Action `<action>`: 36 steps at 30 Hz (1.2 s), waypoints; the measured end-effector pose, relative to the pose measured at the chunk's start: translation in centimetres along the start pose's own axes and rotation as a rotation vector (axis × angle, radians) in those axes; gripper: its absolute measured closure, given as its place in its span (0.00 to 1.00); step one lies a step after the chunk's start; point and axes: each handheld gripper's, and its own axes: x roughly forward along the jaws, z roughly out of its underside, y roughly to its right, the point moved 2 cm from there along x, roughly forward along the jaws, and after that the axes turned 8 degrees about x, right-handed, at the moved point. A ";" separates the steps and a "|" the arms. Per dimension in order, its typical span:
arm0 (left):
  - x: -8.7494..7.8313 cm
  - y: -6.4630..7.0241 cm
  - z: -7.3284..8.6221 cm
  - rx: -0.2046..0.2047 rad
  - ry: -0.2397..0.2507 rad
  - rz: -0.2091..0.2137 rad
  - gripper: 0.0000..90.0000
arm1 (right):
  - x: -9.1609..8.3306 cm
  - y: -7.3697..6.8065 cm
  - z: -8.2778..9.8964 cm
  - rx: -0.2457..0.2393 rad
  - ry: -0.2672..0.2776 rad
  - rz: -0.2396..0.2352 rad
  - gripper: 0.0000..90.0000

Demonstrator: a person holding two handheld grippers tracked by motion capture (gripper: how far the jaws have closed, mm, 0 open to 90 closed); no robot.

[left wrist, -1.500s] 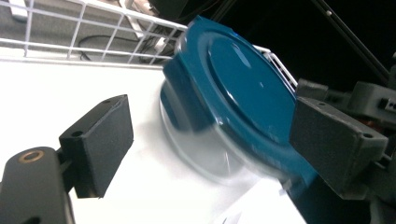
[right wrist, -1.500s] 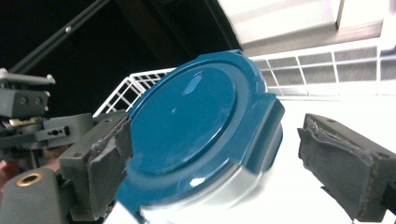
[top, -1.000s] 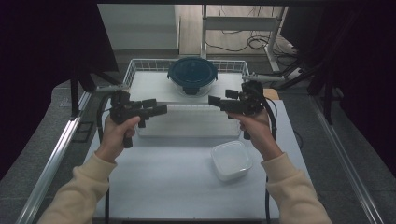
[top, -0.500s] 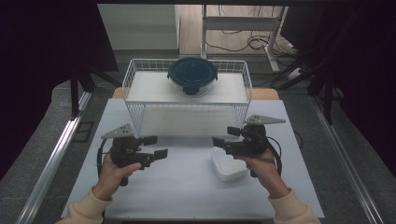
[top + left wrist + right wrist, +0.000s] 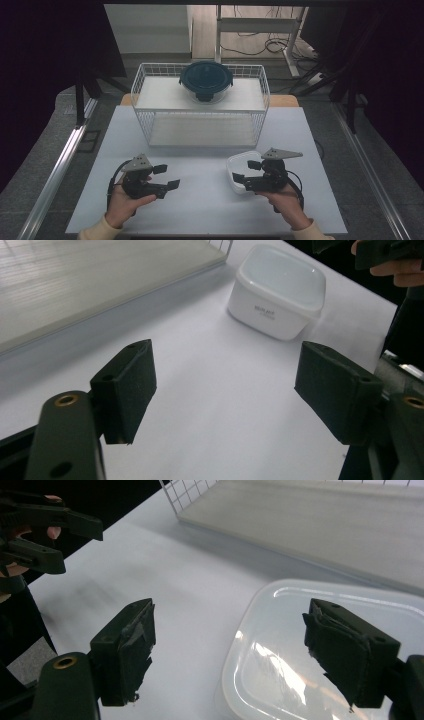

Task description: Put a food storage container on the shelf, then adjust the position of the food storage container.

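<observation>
Both hands have dropped from up by the white wire basket [image 5: 200,107] to low over the near table edge; a second ago they were raised at basket height. The left gripper [image 5: 162,176] sits jaws apart with nothing between them, having just eased slightly closed; it points across at the container. The right gripper [image 5: 246,170] hangs right over the white translucent square plastic container with lid [image 5: 239,170], jaws apart, one jaw above the lid [image 5: 320,650] and the other over bare table, not pressing on it. Reads as an approach to grab the container, grasp not yet made.

Container stands on the near right of the white tabletop [image 5: 200,210], just in front of the basket, apart from it. Round glass bowl with a dark blue lid [image 5: 205,80] sits on the basket's top shelf, back centre. Room is dark: grey floor, metal rails at both sides, cables and a frame behind.
</observation>
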 end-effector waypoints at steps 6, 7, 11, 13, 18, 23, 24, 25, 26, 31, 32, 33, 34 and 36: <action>0.1 0.2 0.7 0.025 -0.024 -0.001 0.29 | 0.3 0.0 0.7 -0.022 -0.029 0.020 0.22; 0.1 0.2 0.8 0.029 -0.027 -0.001 0.29 | 0.4 0.1 0.7 -0.017 -0.029 0.019 0.22; 0.1 0.1 1.1 0.026 -0.037 -0.017 0.29 | 0.4 0.3 0.8 -0.015 -0.031 0.029 0.23; 0.1 0.0 1.3 0.018 -0.045 -0.023 0.29 | 0.4 0.4 0.7 -0.013 -0.029 0.038 0.23; 0.4 -0.2 1.5 0.016 -0.067 -0.039 0.29 | 0.2 0.6 0.6 -0.014 -0.016 0.037 0.25; 0.5 -0.1 1.5 0.017 -0.070 -0.048 0.29 | -0.3 0.8 0.1 -0.011 -0.010 0.047 0.28; 0.5 -0.1 1.5 0.017 -0.070 -0.048 0.29 | -0.5 1.0 -0.1 -0.008 -0.006 0.055 0.29; 0.5 -0.1 1.5 0.017 -0.071 -0.047 0.28 | -0.8 1.2 -0.3 -0.013 0.006 0.064 0.30; 0.5 -0.1 1.5 0.018 -0.072 -0.046 0.28 | -1.0 1.4 -0.5 -0.017 0.009 0.071 0.32; 0.6 -0.2 1.5 0.012 -0.069 -0.041 0.28 | -2.1 2.8 -1.9 0.002 0.018 0.141 0.41; 0.6 -0.2 1.5 0.011 -0.070 -0.040 0.28 | -2.4 3.2 -2.6 0.010 0.015 0.155 0.44; 0.6 -0.2 1.6 0.012 -0.074 -0.039 0.28 | -2.6 3.5 -3.1 0.014 0.018 0.162 0.47; 0.7 -0.2 1.6 0.014 -0.078 -0.040 0.28 | -2.7 3.7 -3.4 0.019 0.017 0.170 0.49; 0.8 -0.2 1.7 0.019 -0.086 -0.043 0.28 | -2.6 4.4 -4.4 0.002 -0.014 0.206 0.57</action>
